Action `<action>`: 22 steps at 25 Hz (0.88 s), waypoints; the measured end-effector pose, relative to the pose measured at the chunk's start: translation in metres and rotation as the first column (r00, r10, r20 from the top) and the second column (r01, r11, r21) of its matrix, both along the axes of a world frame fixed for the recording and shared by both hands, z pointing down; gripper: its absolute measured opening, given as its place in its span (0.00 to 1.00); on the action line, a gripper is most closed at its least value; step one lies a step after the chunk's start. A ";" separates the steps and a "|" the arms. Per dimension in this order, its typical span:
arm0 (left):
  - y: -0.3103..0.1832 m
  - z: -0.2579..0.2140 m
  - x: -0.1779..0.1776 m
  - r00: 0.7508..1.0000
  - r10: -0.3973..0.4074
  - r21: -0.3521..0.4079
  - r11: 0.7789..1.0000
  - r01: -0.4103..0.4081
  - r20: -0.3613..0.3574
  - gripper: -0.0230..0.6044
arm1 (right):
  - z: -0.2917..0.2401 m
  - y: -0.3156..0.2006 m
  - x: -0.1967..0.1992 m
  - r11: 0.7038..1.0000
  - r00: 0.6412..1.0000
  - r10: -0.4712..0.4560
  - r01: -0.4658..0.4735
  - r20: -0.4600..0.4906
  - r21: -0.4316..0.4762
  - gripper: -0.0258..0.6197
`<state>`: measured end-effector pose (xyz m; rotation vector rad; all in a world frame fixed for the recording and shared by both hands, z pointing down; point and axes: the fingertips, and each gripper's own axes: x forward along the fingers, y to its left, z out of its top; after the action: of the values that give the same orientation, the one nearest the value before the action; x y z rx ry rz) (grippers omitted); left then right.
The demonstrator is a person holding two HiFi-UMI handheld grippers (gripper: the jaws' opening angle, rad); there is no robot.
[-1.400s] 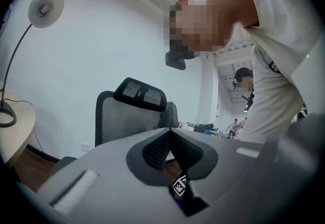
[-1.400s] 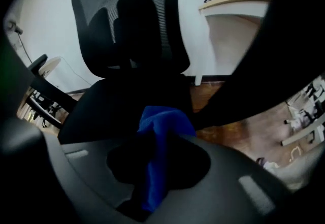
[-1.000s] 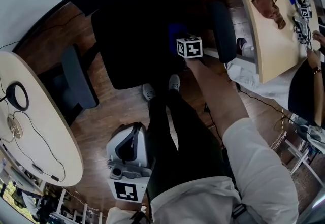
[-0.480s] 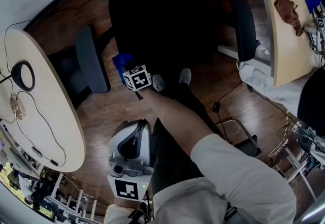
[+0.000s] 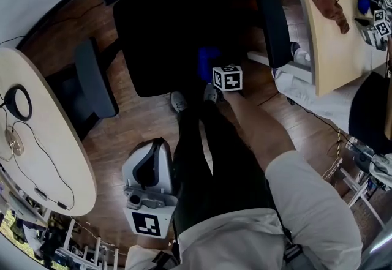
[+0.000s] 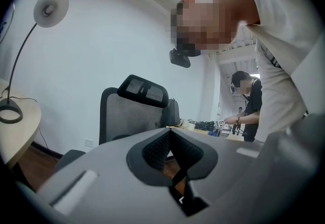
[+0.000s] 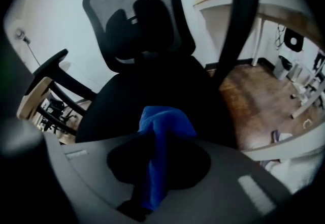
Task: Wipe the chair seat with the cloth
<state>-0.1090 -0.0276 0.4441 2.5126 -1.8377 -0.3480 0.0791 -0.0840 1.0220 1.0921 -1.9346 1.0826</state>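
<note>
The black office chair seat (image 5: 171,36) fills the upper middle of the head view. My right gripper (image 5: 215,70) is over the seat's near right edge, shut on a blue cloth (image 5: 208,62). In the right gripper view the blue cloth (image 7: 161,131) hangs pinched between the jaws of the right gripper (image 7: 155,167), bunched over the dark chair seat (image 7: 152,91), with the mesh backrest (image 7: 137,9) behind. My left gripper (image 5: 149,192) is held low by the person's left leg, away from the chair. Seen from the left gripper view, the left gripper (image 6: 175,172) has its jaws together with nothing between them.
Grey armrests (image 5: 92,85) (image 5: 272,27) flank the seat. A round table (image 5: 55,171) with a lamp base ring (image 5: 13,102) is at the left. A desk (image 5: 331,48) with a brown rag (image 5: 329,5) stands at the right, another person beside it. The person's shoes (image 5: 179,102) are by the seat.
The right gripper carried the blue cloth from the seat's right front across to its left edge, then back to the right front. The left gripper stayed low.
</note>
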 end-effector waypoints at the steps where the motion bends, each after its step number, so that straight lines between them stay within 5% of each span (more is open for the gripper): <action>1: -0.002 0.000 0.004 1.000 0.002 0.000 1.000 -0.002 -0.005 0.15 | 0.003 -0.005 0.037 0.999 0.999 0.032 -0.032 -0.025 0.005 0.14; 4: -0.008 -0.002 0.017 1.000 0.017 0.001 1.000 -0.017 -0.007 0.15 | 0.000 -0.015 0.106 0.996 0.993 0.094 -0.093 -0.066 0.009 0.14; 6: -0.012 -0.004 0.024 0.999 0.032 0.001 0.999 -0.032 -0.004 0.15 | -0.014 -0.021 0.114 0.993 0.991 0.117 -0.117 -0.066 0.005 0.14; 11: -0.013 -0.025 0.024 0.999 0.012 -0.065 0.998 -0.014 -0.036 0.15 | -0.101 -0.031 0.039 0.989 0.988 0.131 -0.136 0.085 0.053 0.14; 14: 0.030 -0.071 0.016 1.000 0.026 -0.025 0.999 -0.026 -0.010 0.15 | -0.200 -0.025 -0.013 0.964 0.974 0.077 -0.127 0.213 0.232 0.15; 17: 0.064 -0.123 -0.006 0.997 0.039 0.150 0.987 -0.049 0.066 0.15 | -0.357 -0.063 -0.064 0.819 0.945 -0.028 -0.165 0.325 0.550 0.15; 20: 0.108 -0.208 -0.016 0.996 0.014 0.176 0.984 -0.029 0.086 0.15 | -0.568 0.015 -0.079 0.681 0.916 -0.147 -0.179 0.372 0.710 0.15; 22: 0.131 -0.267 -0.014 0.995 0.006 0.207 0.978 -0.026 0.096 0.15 | -0.705 0.074 -0.071 0.516 0.895 -0.259 -0.190 0.364 0.835 0.15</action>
<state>-0.1228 0.1033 0.1769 2.7234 -1.9059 -0.4506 0.0084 -0.0098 0.3165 1.3412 -3.0273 0.2430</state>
